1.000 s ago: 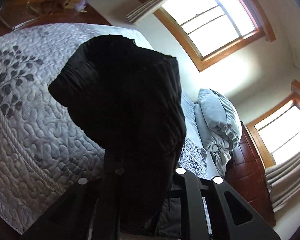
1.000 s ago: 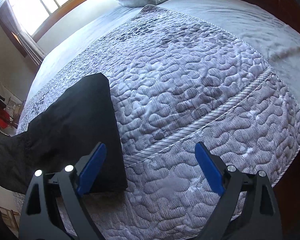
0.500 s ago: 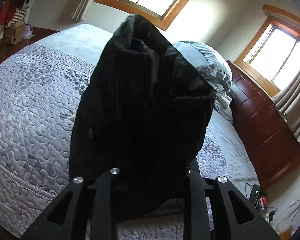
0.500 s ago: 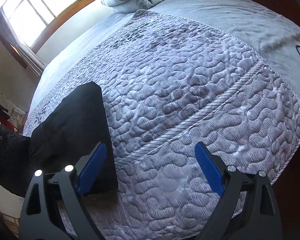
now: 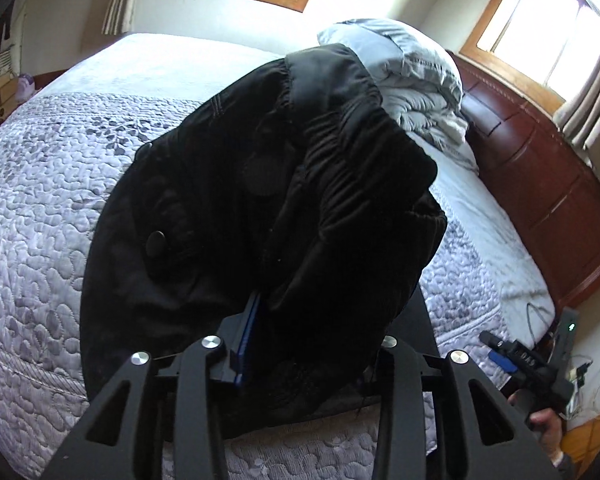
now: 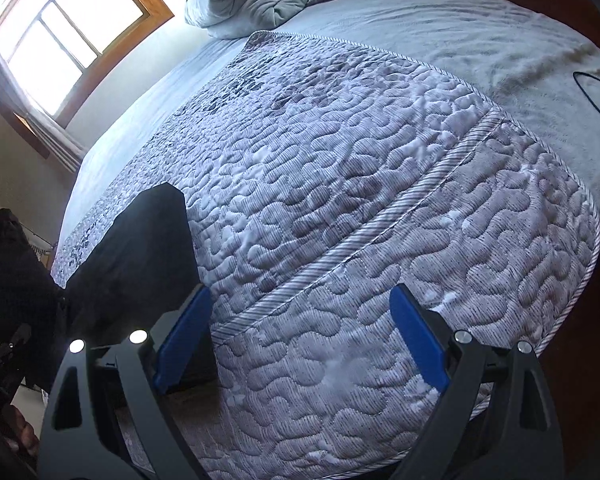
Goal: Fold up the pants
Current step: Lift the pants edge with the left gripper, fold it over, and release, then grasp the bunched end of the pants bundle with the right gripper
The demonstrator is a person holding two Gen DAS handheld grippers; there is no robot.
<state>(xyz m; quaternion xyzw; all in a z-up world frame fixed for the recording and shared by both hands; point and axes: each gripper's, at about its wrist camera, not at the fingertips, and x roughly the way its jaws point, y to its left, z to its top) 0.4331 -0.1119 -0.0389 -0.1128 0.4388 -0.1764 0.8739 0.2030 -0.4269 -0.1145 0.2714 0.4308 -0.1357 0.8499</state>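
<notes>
Black pants (image 5: 260,200) rise in a thick bunch in front of my left gripper (image 5: 316,320), waistband end uppermost. Its jaws are opening with the fabric still between them; one blue pad (image 5: 249,336) shows at the cloth's edge, the other finger is hidden. One flat pant leg (image 6: 140,264) lies on the grey quilted bedspread (image 6: 380,200), its hem beside the left finger of my right gripper (image 6: 300,300). That gripper stands open over bare quilt, holding nothing. The lifted part of the pants (image 6: 12,264) shows at the far left of the right wrist view.
A crumpled grey duvet (image 5: 416,80) lies at the head of the bed. A dark wooden headboard (image 5: 540,184) runs along the right. The person's hand with the other gripper (image 5: 532,364) shows at lower right. A black cable (image 6: 596,84) lies on the pale sheet.
My left gripper has swung across the bed with the pants and rolled toward level. A blue pad now shows beside the cloth. The right gripper drifted slightly and stays open.
</notes>
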